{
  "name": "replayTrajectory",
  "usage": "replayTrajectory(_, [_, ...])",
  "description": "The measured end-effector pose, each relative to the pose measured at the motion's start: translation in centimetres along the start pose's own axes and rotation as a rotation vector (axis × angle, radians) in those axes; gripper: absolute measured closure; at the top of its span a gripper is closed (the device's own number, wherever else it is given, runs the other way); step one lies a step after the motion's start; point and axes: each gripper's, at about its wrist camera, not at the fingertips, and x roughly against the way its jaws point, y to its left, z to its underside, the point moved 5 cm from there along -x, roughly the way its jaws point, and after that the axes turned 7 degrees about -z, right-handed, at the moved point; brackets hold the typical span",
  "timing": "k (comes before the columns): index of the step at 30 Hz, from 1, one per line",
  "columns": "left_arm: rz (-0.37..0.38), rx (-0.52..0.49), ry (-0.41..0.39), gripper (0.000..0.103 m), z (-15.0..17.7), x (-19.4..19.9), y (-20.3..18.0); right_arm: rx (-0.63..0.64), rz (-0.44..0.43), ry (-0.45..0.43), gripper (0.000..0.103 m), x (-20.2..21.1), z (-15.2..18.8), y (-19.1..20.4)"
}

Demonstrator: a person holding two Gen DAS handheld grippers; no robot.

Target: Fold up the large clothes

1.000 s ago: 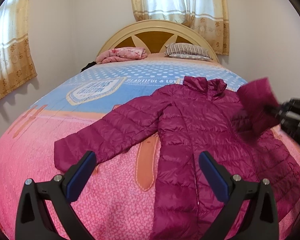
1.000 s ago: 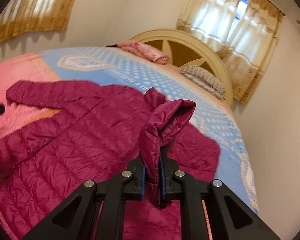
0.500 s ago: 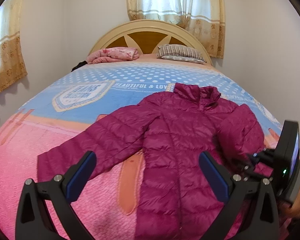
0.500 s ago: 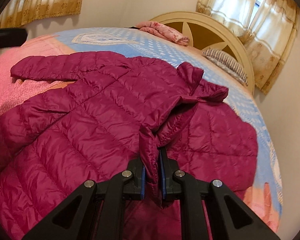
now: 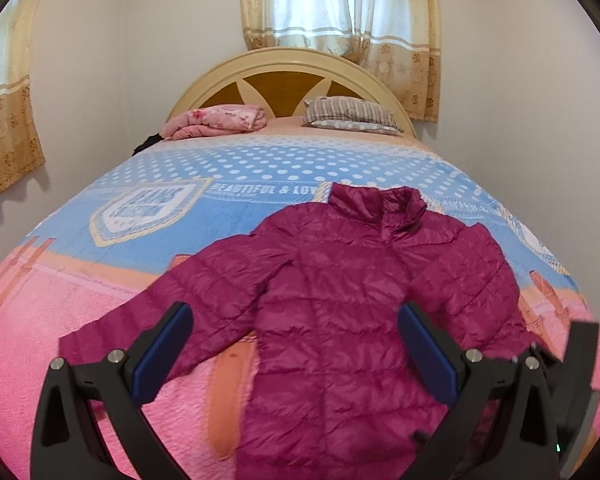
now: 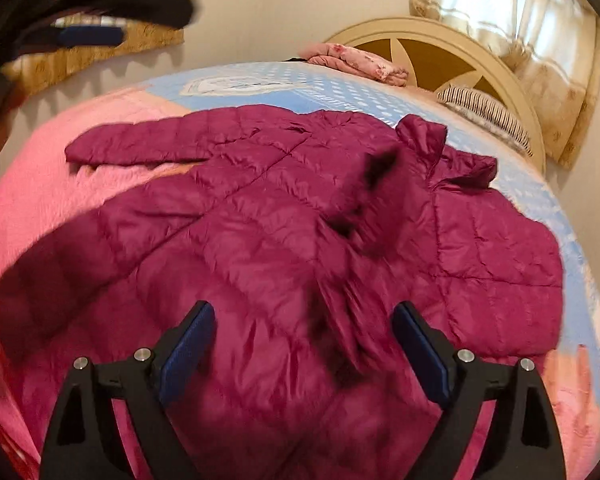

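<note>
Blue pads line the black fingers of both tools, and both stand spread wide with nothing between them. The left gripper (image 5: 296, 344) hangs above the lower front of the magenta puffer jacket (image 5: 340, 300), and the right gripper (image 6: 300, 344) hangs above the jacket's right side, where the folded-in right sleeve (image 6: 364, 216) shows blurred across the chest. In the left wrist view, the right gripper's black body pokes in at the lower right edge, close beside the jacket's hem.

The jacket lies front up on the bed, spread over the pink and orange part of the bedspread (image 5: 60, 300), its collar (image 5: 380, 204) reaching up onto the blue dotted part. Its left sleeve (image 5: 172, 308) stretches out flat to the side, the cuff resting on the pink cloth. The right sleeve lies over the body of the jacket rather than out to the side.

Farther up the bed, near the headboard (image 5: 288, 76), a folded pink floral blanket (image 5: 216, 120) sits on the left and a striped pillow (image 5: 348, 114) on the right, well apart from the jacket. A small dark item lies at the bed's edge beside the blanket; what it is cannot be told. Behind the headboard hang cream and gold curtains (image 5: 340, 8).
</note>
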Motion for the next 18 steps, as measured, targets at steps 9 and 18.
replayTrajectory(9, [-0.028,-0.16,0.04,0.0,2.2,-5.2,-7.0,-0.125,0.072,0.011,0.036,3.5,1.8,-5.1])
replayTrajectory(18, [-0.083,-0.177,0.175,0.0,6.4,-10.3,-7.0,-0.563,0.231,-0.01,0.049,0.5,1.5,-21.2])
